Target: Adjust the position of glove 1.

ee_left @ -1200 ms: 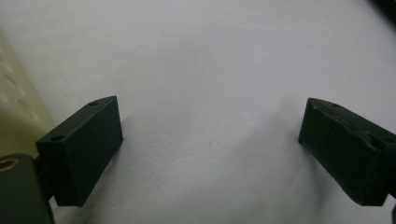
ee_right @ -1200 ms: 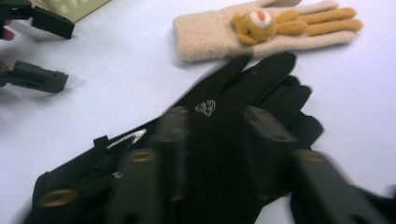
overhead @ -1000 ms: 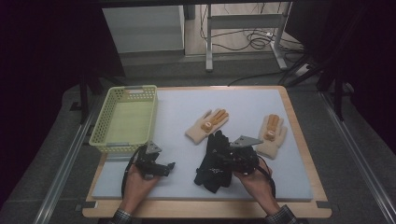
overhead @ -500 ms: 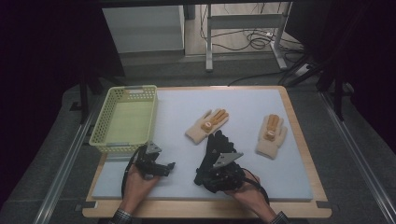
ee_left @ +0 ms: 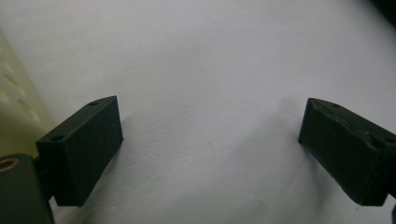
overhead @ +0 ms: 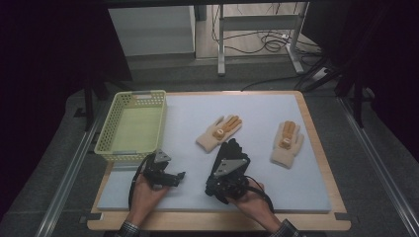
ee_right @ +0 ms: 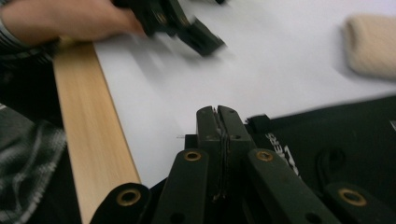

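A black glove [overhead: 232, 150] lies flat on the white mat [overhead: 188, 113]; in the right gripper view it [ee_right: 336, 135] spreads under and to the right of the jaws. My right gripper [overhead: 211, 186] rests over its near end, pointing left. Its jaws [ee_right: 218, 113] are shut, their tips just past the glove's edge over bare mat. One beige glove [overhead: 219, 132] with orange print lies just beyond the black one; its cuff [ee_right: 371, 46] shows upper right. A second beige glove [overhead: 286, 143] lies further right. My left gripper [overhead: 180, 177] [ee_left: 210, 135] sits open on the mat, nothing between its jaws.
A yellow-green mesh basket [overhead: 160, 123] stands at the mat's left side, and its wall [ee_left: 14, 93] is close beside my left gripper. The wooden table edge [ee_right: 93, 130] runs along the front. The left hand with its gripper [ee_right: 205, 42] shows blurred ahead of the right jaws.
My right gripper has swung from the black glove's right side leftward and nearer, over the glove's near end. The left gripper and all three gloves have stayed put.
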The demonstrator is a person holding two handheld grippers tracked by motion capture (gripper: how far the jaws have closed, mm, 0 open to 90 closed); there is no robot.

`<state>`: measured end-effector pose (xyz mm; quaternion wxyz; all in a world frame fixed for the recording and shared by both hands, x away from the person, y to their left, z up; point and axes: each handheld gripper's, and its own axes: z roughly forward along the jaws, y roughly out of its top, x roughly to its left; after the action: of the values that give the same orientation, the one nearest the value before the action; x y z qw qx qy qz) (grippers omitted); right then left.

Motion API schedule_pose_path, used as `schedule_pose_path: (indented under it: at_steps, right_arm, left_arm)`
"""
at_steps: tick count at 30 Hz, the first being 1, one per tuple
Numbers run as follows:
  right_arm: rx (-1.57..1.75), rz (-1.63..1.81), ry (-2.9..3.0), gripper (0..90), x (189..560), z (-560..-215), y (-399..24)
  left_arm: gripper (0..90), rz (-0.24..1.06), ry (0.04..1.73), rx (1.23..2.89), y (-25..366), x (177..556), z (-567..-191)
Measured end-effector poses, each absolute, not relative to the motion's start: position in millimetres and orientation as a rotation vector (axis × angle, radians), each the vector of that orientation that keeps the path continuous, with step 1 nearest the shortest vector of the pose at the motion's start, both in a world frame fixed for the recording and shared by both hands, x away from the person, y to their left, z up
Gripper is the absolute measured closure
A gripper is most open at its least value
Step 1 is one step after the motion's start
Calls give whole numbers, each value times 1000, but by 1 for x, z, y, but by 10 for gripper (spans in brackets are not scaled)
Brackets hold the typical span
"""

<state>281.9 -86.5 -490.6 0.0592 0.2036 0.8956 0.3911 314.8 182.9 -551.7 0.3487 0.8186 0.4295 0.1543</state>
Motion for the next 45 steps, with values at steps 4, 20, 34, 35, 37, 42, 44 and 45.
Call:
schedule_pose_path:
  at_steps: [4, 20, 34, 35, 37, 42, 44, 45]
  right_arm:
    - [632, 1204, 2709, 726, 288, -494, -79]
    - [1038, 1049, 2419, 609, 392, -491, -169]
    - [1064, 1013, 2436, 883, 385, -494, -162]
    - [1063, 1014, 2432, 882, 381, -490, -164]
    - [1061, 994, 2439, 867, 378, -489, -167]
    - [1076, 1008, 2422, 712, 380, -497, -177]
    - [1073, 1040, 2410, 704, 374, -494, -183]
    - [1069, 1045, 2406, 705, 369, -492, -187]
  left_arm:
    - [62, 401, 1113, 2121, 183, 315, -552]
    - [62, 400, 1115, 2119, 183, 315, -552]
    - [62, 401, 1115, 2121, 183, 315, -552]
    - [62, 400, 1114, 2122, 183, 315, -552]
    - [62, 400, 1115, 2121, 183, 315, -552]
    - [62, 400, 1114, 2121, 183, 315, -552]
    - [62, 400, 1114, 2122, 183, 315, -552]
    - [62, 401, 1114, 2121, 183, 315, -552]
